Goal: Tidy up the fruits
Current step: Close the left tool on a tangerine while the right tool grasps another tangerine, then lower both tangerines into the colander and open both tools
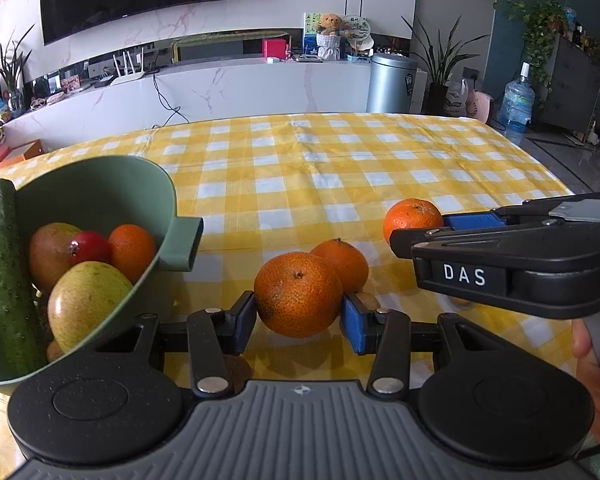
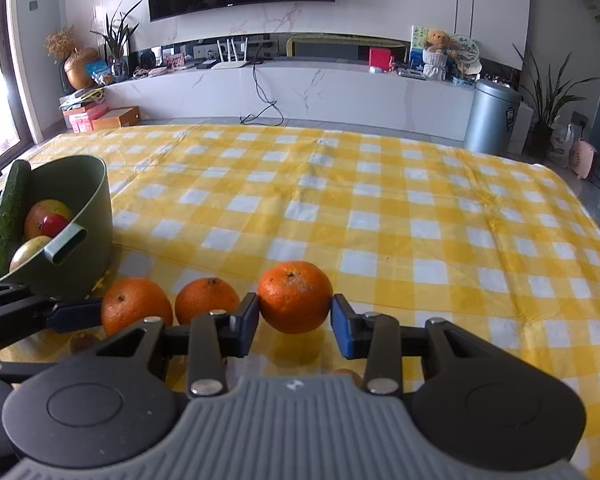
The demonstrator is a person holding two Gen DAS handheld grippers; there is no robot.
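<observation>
Three oranges lie loose on my yellow checked tablecloth point(image 2: 380, 200), right of the green bowl point(image 1: 148, 184), which holds a cucumber point(image 1: 4, 272), two mangoes point(image 1: 86, 300), a red fruit point(image 1: 89, 246) and a fourth orange point(image 1: 132, 250). My left gripper point(image 1: 299, 314) brackets the nearest orange point(image 1: 298, 294); whether its pads press the skin I cannot tell. My right gripper point(image 2: 295, 320) is spread around the far orange point(image 2: 295, 296), one pad touching, the other just clear. The middle orange point(image 2: 206, 298) sits between them.
</observation>
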